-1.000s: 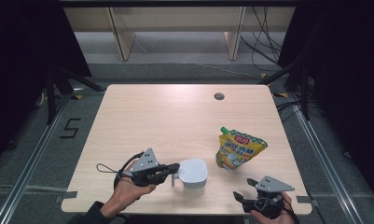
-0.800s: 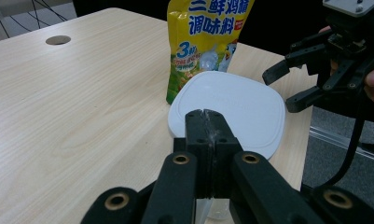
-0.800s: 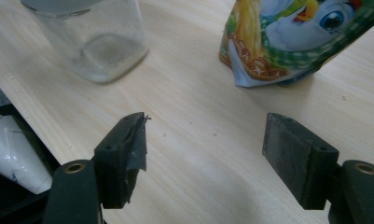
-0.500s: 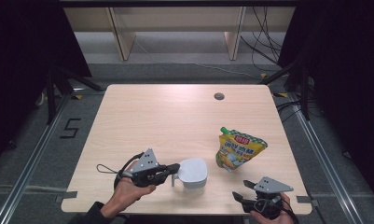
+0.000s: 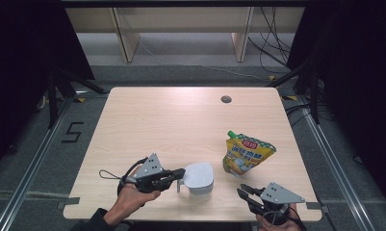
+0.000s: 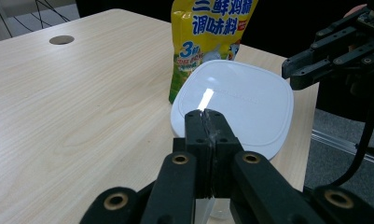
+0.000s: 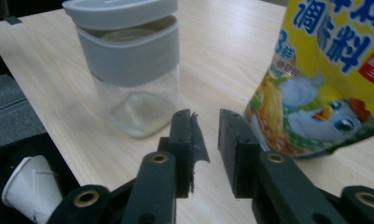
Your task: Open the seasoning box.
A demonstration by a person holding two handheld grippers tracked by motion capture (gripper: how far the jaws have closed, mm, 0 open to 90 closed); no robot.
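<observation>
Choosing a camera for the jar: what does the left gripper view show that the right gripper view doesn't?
Left gripper view: the jar's lid from above, the table's hole, the shut left claw, and the right claw beyond. Right gripper view: the jar's clear glass body, a paper cup below the table edge, and the right claw's jaws, which have just been closing with nothing between them. Both: the yellow pouch and the tabletop.

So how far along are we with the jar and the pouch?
Nothing looks done: the grey-lidded clear glass jar is covered, the yellow seasoning pouch stands capped. In hand: left tool shut at the lid's edge; right tool, empty, has just been closing. Opening both seems left.
</observation>
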